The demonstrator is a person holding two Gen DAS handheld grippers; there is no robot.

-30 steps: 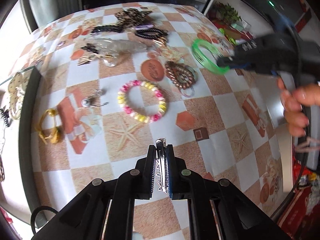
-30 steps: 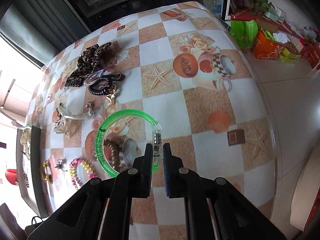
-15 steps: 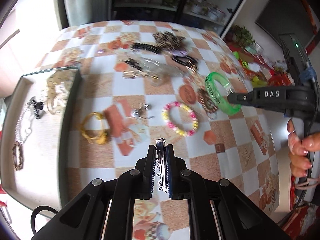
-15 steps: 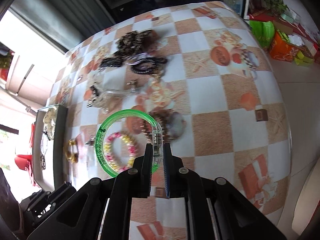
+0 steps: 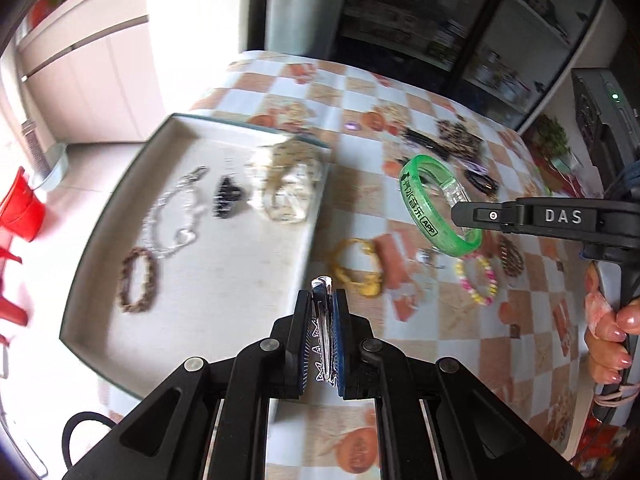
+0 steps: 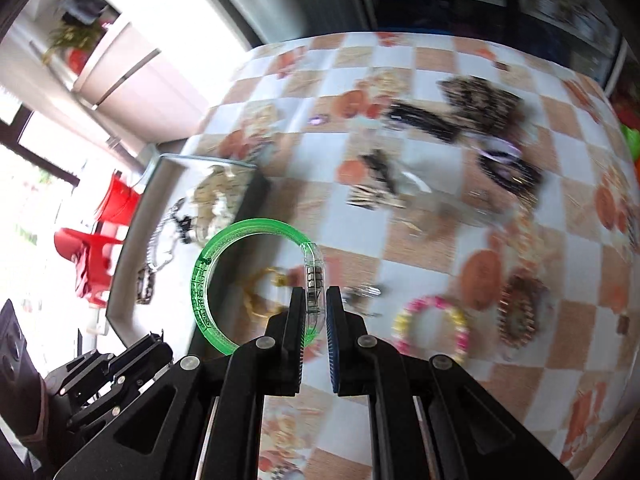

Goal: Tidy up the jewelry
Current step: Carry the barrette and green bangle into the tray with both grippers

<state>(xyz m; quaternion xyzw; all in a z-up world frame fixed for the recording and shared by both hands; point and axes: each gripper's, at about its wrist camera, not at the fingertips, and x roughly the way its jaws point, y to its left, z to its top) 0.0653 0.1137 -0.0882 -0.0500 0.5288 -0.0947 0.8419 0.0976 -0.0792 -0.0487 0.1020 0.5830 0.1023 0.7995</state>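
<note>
1. Lying at 9 o'clock on the checkered bench (image 5: 404, 352): a shallow grey tray (image 5: 80, 300), holding a silver chain (image 5: 172, 216), a brown bead bracelet (image 5: 138, 280), a black clip (image 5: 226, 196) and a pale heap (image 5: 286, 184).
2. Clamping a silver hair clip (image 5: 322, 320) upright at 6 o'clock: left gripper (image 5: 322, 300), fingers nearly together, hanging over the tray's right edge.
3. Resting on the bench just right of the tray: a yellow bracelet (image 5: 356, 268), then a pink-and-yellow bead bracelet (image 5: 478, 280).
4. Gripping a green bangle (image 6: 244, 280) by its clear clasp section, held off the bench: right gripper (image 6: 317, 300), fingers squeezing tight, a hand (image 5: 608, 336) at 3 o'clock.
5. Blurring at 1 o'clock: dark hair accessories (image 6: 476, 108).
</note>
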